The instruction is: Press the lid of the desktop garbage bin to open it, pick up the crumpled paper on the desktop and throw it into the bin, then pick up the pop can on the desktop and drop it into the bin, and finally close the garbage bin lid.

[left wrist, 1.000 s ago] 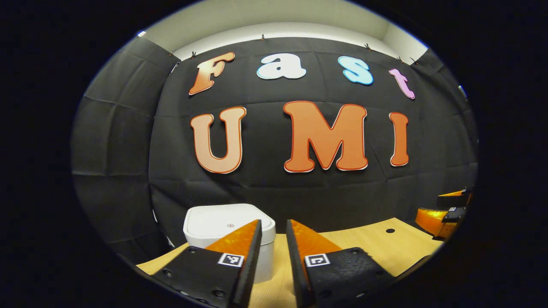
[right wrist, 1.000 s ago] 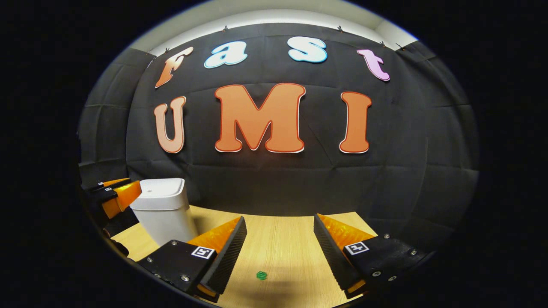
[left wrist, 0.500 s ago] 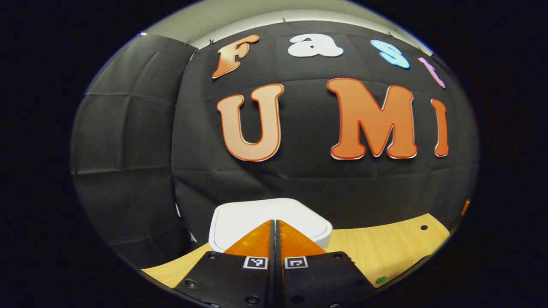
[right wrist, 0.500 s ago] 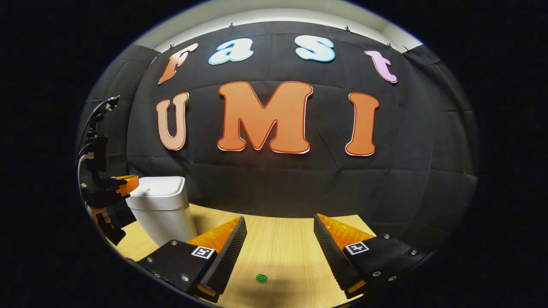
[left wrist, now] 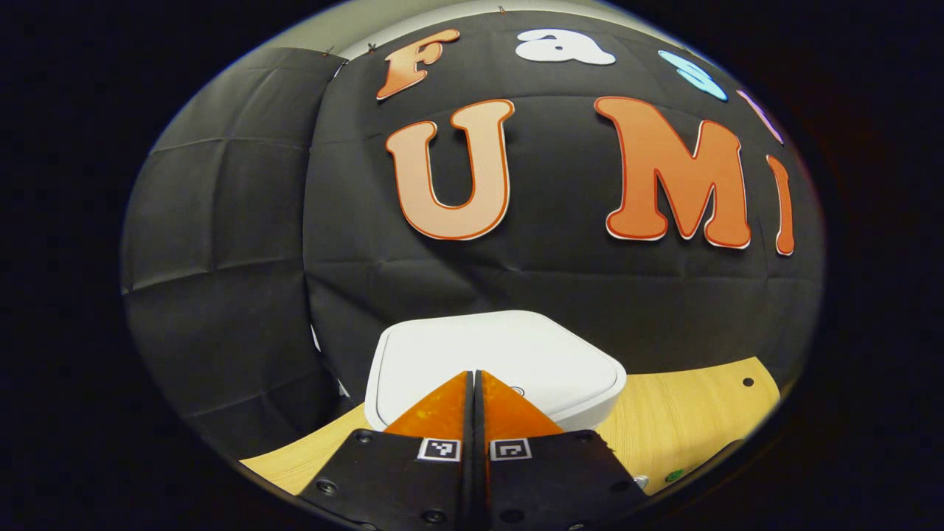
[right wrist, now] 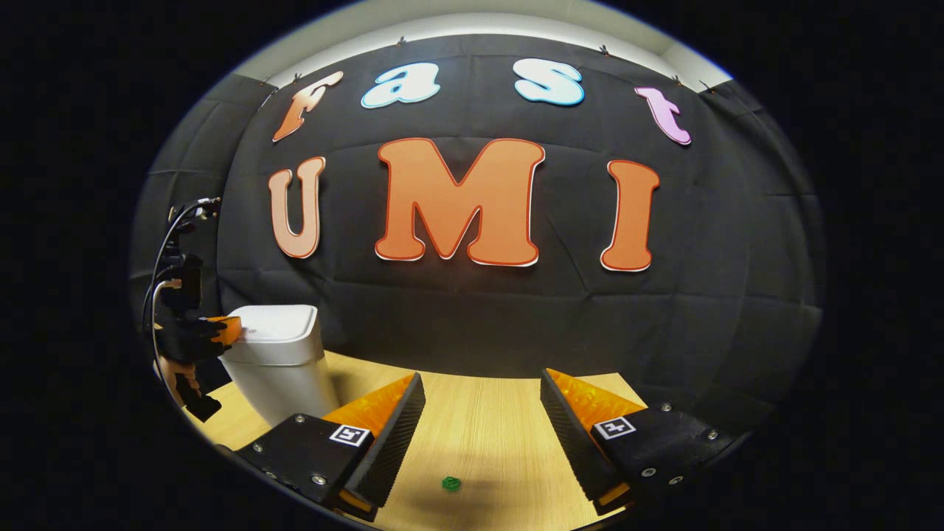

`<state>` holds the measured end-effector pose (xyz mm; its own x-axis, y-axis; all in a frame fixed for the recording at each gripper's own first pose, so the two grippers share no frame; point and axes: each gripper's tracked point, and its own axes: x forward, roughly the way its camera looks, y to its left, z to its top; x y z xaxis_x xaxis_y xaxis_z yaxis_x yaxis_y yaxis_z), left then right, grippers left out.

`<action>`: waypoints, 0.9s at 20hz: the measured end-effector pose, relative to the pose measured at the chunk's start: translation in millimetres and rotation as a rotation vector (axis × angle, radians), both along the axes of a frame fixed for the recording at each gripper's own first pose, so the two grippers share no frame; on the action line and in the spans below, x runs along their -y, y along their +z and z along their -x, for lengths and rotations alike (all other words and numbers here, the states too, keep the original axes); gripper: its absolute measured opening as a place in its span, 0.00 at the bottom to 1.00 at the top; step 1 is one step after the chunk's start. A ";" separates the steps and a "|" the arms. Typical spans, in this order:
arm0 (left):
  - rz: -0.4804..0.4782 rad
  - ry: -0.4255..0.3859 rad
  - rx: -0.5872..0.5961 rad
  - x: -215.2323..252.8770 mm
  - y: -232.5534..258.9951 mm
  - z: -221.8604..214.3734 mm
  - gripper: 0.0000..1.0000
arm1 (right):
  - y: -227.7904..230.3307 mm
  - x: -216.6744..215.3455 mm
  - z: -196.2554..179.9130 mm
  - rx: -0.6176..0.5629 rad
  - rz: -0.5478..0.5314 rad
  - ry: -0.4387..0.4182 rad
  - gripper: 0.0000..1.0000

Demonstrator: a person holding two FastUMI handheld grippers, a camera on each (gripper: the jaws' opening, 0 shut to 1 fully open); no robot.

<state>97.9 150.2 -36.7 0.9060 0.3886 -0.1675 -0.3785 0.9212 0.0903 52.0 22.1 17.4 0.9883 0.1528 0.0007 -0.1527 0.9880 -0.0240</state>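
left gripper (left wrist: 476,375): jaws pressed together, nothing between them, tips over the near edge of the bin lid (left wrist: 501,354); cannot tell from the left gripper view whether touching it. in the right gripper view, same gripper (right wrist: 230,330) at far left, tip at the lid's (right wrist: 276,324) left edge, right against it, w/ a hand (right wrist: 177,372) below and a cable (right wrist: 166,243) looping up above it.

white bin (right wrist: 284,369) upright on the wooden desk (right wrist: 479,435), near the back-left corner, close to the black cloth wall (right wrist: 472,317). lid down, flat, closed. small round mark (left wrist: 516,391) on the lid just right of the tips in the left gripper view.

right gripper (right wrist: 479,420): jaws wide apart, holding nothing, above bare desk, well to the right of the bin. small green bit (right wrist: 450,483) on the desk between and just below its fingers, touching neither. same sort of green bit (left wrist: 674,476) at the desk's (left wrist: 686,420) near edge in the left gripper view. dark hole (left wrist: 748,382) in the desk top toward the far right there.
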 end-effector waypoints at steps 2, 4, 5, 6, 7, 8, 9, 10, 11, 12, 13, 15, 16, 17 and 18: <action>-0.057 0.009 -0.002 0.6 5.1 -2.1 0.00 | -2.2 -1.7 -0.3 -0.006 0.010 0.007 0.95; -0.058 0.010 0.039 1.0 17.4 -0.2 0.00 | 2.0 2.5 2.0 0.002 0.007 0.002 0.94; -0.082 0.008 0.024 3.3 22.5 1.2 0.00 | 2.6 4.6 1.8 0.004 0.004 -0.002 0.94; -0.118 0.022 0.013 3.7 27.0 7.4 0.00 | 3.7 9.1 2.2 0.008 0.002 -0.011 0.95; -0.142 0.034 0.027 5.9 37.5 11.7 0.01 | 4.5 13.7 3.0 0.009 -0.001 -0.019 0.95; -0.148 0.022 0.061 14.5 53.6 18.9 0.02 | 4.0 16.6 2.7 0.007 -0.004 -0.025 0.95; -0.146 0.004 0.102 25.3 71.7 27.0 0.02 | 2.2 19.0 3.6 0.003 -0.011 -0.029 0.95; -0.146 -0.013 0.134 35.5 79.4 34.5 0.03 | 1.5 20.4 4.6 -0.001 -0.020 -0.031 0.95; -0.137 -0.042 0.158 47.5 85.1 37.0 0.12 | 1.5 22.9 5.0 -0.001 -0.028 -0.036 0.95; -0.129 -0.066 0.173 59.5 88.8 41.9 0.25 | -0.6 23.0 6.6 -0.007 -0.031 -0.035 0.95; -0.114 -0.071 0.187 65.0 94.0 46.7 0.41 | -3.2 23.7 7.2 -0.015 -0.032 -0.033 0.94; -0.053 -0.099 0.204 77.1 94.7 50.5 0.52 | -9.4 25.6 10.0 -0.039 -0.050 -0.022 0.94; -0.023 -0.111 0.213 82.6 93.6 54.8 0.67 | -12.9 26.3 11.3 -0.051 -0.061 -0.018 0.94; -0.002 -0.118 0.209 87.4 92.1 58.1 0.81 | -17.1 27.7 12.4 -0.066 -0.069 -0.016 0.94; 0.009 -0.122 0.200 90.2 86.0 59.7 0.96 | -22.1 28.1 12.1 -0.081 -0.072 -0.010 0.94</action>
<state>38.1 60.0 49.2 0.9618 0.2731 0.0172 -0.2734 0.9618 0.0160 39.9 -6.0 -4.7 0.9871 0.1452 -0.0682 -0.1413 0.9882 0.0593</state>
